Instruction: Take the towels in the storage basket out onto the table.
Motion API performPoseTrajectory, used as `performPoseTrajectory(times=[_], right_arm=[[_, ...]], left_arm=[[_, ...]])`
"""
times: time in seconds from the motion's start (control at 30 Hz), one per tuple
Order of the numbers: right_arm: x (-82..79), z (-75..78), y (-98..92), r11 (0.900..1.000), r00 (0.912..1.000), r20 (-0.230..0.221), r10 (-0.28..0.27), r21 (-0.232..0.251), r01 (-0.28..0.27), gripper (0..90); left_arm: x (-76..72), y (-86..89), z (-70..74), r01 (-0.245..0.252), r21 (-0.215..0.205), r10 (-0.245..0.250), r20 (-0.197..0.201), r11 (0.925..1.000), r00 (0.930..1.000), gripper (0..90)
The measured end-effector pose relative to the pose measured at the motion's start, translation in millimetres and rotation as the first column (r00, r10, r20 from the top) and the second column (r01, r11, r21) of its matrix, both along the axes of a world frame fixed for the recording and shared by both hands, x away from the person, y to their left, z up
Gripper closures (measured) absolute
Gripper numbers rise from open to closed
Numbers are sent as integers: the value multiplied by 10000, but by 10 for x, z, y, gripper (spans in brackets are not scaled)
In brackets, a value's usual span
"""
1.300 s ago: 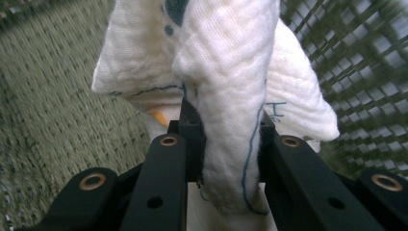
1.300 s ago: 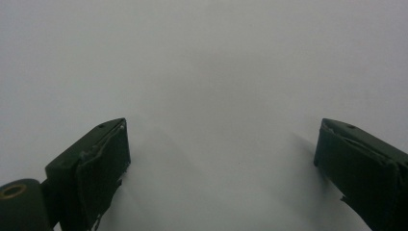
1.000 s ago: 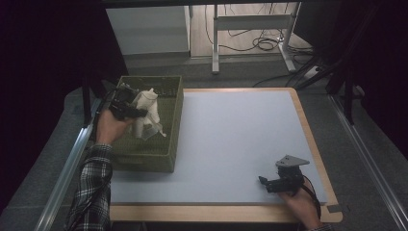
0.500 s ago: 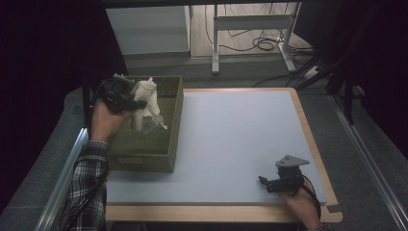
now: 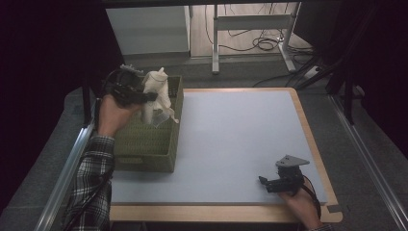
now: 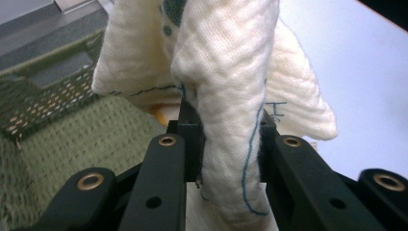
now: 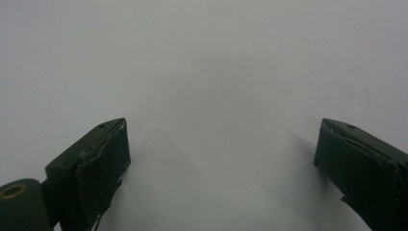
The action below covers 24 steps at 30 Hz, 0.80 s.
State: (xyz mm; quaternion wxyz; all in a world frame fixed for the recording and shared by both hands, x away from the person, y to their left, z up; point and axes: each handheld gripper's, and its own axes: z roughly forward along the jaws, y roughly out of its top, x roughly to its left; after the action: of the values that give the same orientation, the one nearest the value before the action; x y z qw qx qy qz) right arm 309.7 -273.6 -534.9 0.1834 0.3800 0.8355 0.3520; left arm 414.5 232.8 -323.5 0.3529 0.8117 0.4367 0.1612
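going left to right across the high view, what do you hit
left tongs gripping the cream cloth → green basket → light blue mat → right tongs resting open on the mat

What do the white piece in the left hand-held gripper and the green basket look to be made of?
White piece: soft knit or waffle-weave cloth, matte cream, judging by its ribbed texture, limp folds and thin dark lines like stitching or print. The left hand-held gripper pinches a fold of it. Green basket: probably moulded plastic, matte olive, with a perforated, woven-look wall.
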Motion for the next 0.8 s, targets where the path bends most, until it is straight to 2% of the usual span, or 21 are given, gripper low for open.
performPoseTrajectory(times=[0.17,0.33,0.53,0.73,0.77,0.8], right_arm=[[0,0,0,10000,10000,-6,-3,5,3,54],[-1,1,0,10000,10000,-14,-6,11,6,54],[-1,1,1,10000,10000,-21,-2,18,2,54],[-1,1,2,10000,10000,-28,-8,24,8,54],[-1,1,2,10000,10000,-28,-8,24,8,54],[-1,1,2,10000,10000,-44,-13,30,13,54]], left_arm=[[40,-179,80,259,-67,-258,62,9996,9996,743],[74,-334,99,575,-210,-572,155,9981,9982,743],[128,-492,72,866,-385,-862,129,9955,9962,743],[189,-768,-7,1277,-449,-1276,54,9908,9918,741],[189,-768,-7,1277,-449,-1276,54,9908,9918,741],[201,-852,-44,1375,-472,-1375,26,9894,9905,740]])
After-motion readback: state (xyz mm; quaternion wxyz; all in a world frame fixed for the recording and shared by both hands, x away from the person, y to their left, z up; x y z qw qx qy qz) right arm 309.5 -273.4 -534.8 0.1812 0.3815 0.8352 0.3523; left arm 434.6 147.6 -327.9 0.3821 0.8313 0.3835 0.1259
